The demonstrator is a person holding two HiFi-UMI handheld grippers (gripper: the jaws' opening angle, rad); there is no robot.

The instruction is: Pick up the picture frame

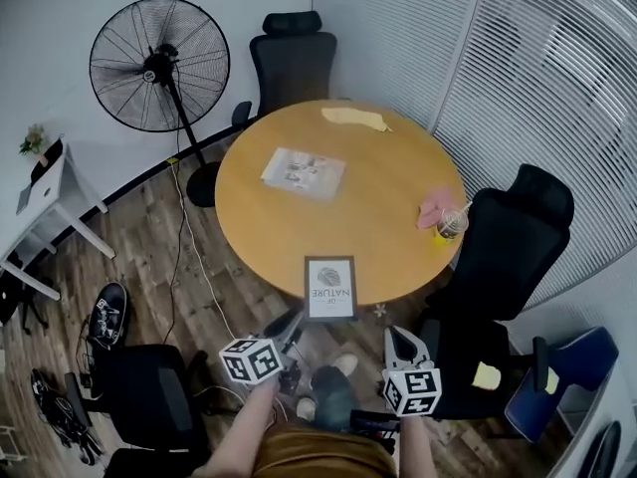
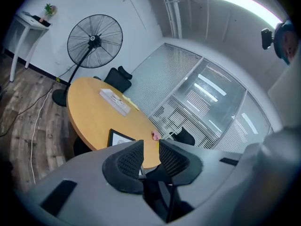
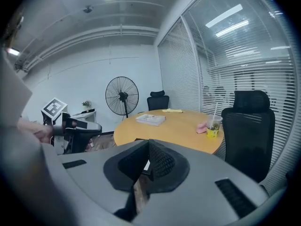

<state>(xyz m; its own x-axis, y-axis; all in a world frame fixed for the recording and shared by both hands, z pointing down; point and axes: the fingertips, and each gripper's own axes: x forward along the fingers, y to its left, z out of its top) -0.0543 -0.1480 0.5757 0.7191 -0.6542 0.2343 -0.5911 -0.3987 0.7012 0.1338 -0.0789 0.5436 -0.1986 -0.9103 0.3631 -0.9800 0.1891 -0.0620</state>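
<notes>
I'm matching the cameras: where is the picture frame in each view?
Head view: picture frame below centre, on the table edge.
Left gripper view: picture frame left of centre, partly behind the jaws.
Right gripper view: probably the pale sliver between the jaws.
Shared landmark: the standing fan.

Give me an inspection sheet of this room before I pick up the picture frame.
Surface: round wooden table, mostly bare.
Job's things: picture frame lying flat at the table's near edge, untouched.
Clutter: magazine mid-table; yellow cloth at the far edge; pink item beside a cup with a straw at the right edge.
Grippers: left gripper jaws apart, nothing between; right gripper jaws together, empty.
Cables: cable on the wood floor left of the table.
Surroundings: fan, office chairs, blinds.
</notes>
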